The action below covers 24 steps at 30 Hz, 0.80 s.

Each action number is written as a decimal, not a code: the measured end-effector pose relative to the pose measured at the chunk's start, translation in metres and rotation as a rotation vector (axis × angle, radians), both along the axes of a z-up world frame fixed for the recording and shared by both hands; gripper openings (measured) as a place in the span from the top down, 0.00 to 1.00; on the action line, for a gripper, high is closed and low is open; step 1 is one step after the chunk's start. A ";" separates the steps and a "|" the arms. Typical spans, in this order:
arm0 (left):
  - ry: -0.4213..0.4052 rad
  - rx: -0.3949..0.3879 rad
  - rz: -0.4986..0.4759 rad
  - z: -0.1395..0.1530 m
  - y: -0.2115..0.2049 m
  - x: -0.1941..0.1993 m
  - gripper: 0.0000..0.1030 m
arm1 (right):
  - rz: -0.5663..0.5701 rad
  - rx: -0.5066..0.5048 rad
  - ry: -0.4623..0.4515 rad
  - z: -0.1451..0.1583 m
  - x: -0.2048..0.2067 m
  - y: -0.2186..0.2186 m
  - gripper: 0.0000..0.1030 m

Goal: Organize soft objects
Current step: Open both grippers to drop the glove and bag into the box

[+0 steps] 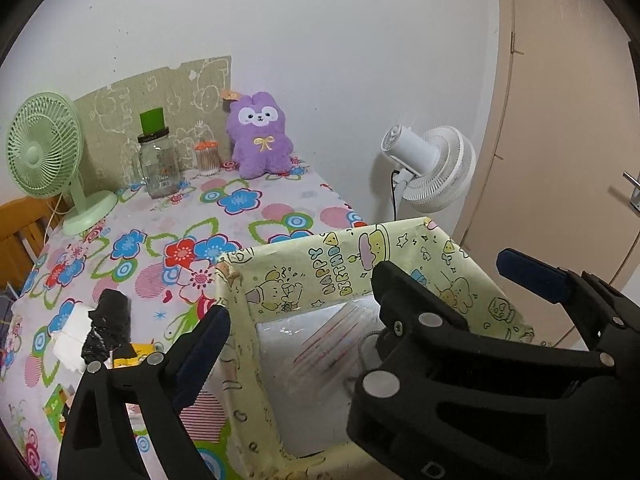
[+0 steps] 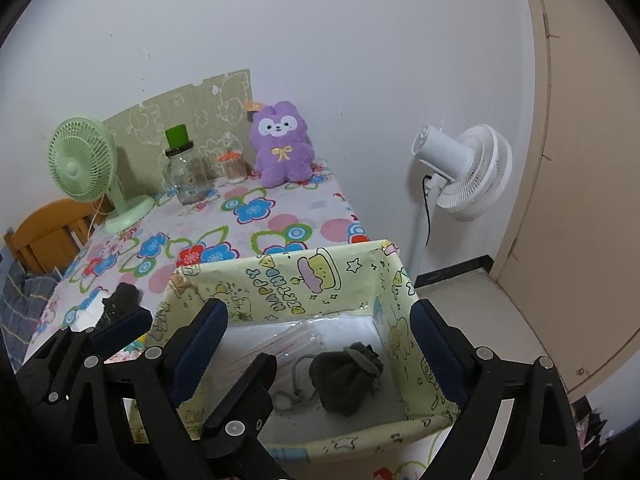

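Since both tools hang spread and empty over the box, the right gripper just above its dark drawstring pouch and the left gripper crowding in beside, they could knock together or shove the light box at the table edge; also inside is a clear plastic sheet. Left of it lie a black soft item and white one, farther back the glass jar, contents unclear, and purple plush by the wall

Open left tool above yellow box — purple plush beyond
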<state>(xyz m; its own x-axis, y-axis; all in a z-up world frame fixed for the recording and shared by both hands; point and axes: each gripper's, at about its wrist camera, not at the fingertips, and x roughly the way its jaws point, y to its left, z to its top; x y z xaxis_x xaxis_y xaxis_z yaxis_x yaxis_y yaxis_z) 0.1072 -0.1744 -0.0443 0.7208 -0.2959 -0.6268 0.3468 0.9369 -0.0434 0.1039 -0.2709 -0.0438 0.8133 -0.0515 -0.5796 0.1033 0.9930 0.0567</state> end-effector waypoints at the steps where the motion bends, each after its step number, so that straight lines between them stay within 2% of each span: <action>1: -0.006 0.001 0.000 0.002 0.001 -0.003 0.06 | -0.001 0.000 -0.004 0.001 -0.002 0.001 0.07; 7: -0.038 -0.004 0.013 0.012 0.012 -0.015 0.00 | 0.006 -0.005 -0.045 0.013 -0.019 0.011 0.02; 11: -0.051 -0.017 0.012 0.018 0.021 -0.024 0.00 | 0.007 -0.013 -0.065 0.020 -0.030 0.019 0.00; 24: -0.073 -0.009 0.029 0.026 0.051 -0.050 0.00 | 0.044 -0.040 -0.041 0.027 -0.052 0.050 0.00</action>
